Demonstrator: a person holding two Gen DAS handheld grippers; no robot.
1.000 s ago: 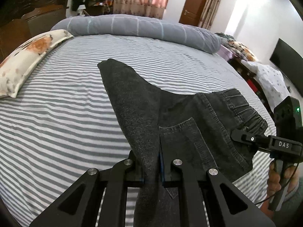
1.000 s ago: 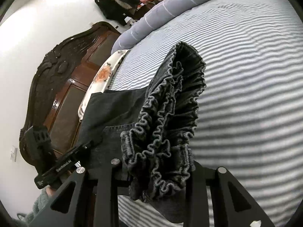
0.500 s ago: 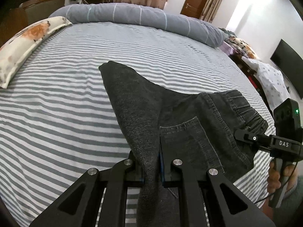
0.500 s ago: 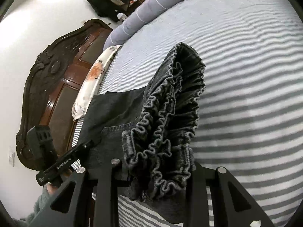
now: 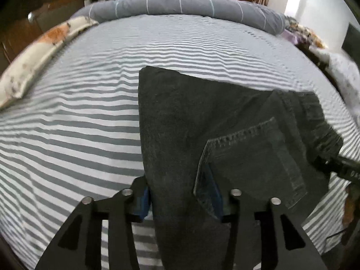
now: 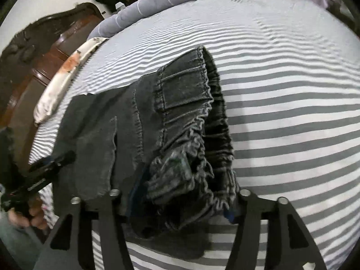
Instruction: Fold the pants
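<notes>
A: Two grippers frame what we see, both working on one pair of dark grey denim pants (image 5: 202, 117) spread over a bed (image 5: 67, 117) with a grey and white striped sheet.

B: Where do we find the left gripper (image 5: 181, 200)?

A: At the near edge of the bed. Its jaws stand parted, and a thick fold of the pants runs up between the blue pads. We see a gap on the right side between pad and cloth, so the jaws look loosened, not clamped. A back pocket (image 5: 254, 157) lies just right of them.

B: And the right gripper (image 6: 180, 204)?

A: We see it at the gathered elastic waistband (image 6: 198, 121), which bunches up between its jaws. These jaws are also spread wide; the cloth fills the space, and we cannot tell whether the pads press on it.

B: What surrounds the pants?

A: A floral pillow (image 5: 36, 63) lies at the left edge of the bed, well apart from the pants. A rolled grey duvet (image 5: 180, 6) runs along the far side. A dark carved wooden headboard (image 6: 29, 51) stands beyond the pillow.
</notes>
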